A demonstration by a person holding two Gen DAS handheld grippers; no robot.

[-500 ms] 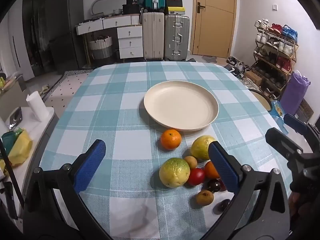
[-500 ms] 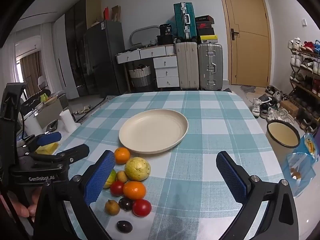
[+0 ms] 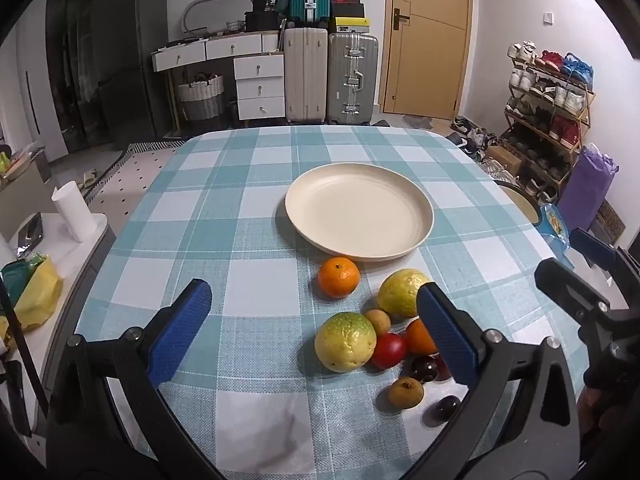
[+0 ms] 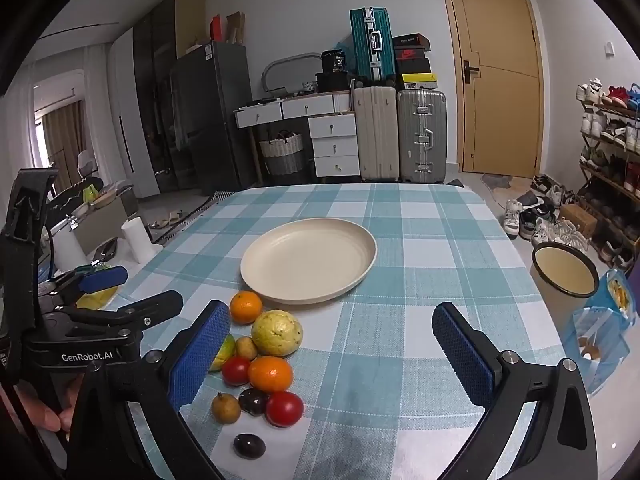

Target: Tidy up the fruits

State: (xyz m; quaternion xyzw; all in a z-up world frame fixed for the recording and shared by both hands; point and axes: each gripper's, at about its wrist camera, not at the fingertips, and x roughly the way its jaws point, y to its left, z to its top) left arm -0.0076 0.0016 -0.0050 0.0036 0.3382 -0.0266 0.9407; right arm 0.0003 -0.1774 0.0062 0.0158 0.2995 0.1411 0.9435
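Room: we see suitcases, a white drawer unit and a wooden door behind the table, with a shoe rack along the right wall
Table: our checked teal-and-white cloth covers it
Plate: a cream plate sits near the middle of the table with nothing on it
Fruit pile: we find the fruit loose on the cloth on the near side of the plate, none of it on the plate
Oranges: one orange lies just beside the plate rim; a second orange sits nearer us in the cluster
Guavas: a yellow guava lies near the first orange; a greener guava lies left of it in the left view
Tomatoes: one tomato touches the greener guava; another tomato lies at the near edge of the cluster
Small fruit: two tan longans and two dark plums are scattered among and in front of the rest
Left gripper: our fingers are spread wide above the cloth, pinching nothing, the right pad in front of the pile
Right gripper: our fingers are spread wide and hold nothing, the fruit by the left pad
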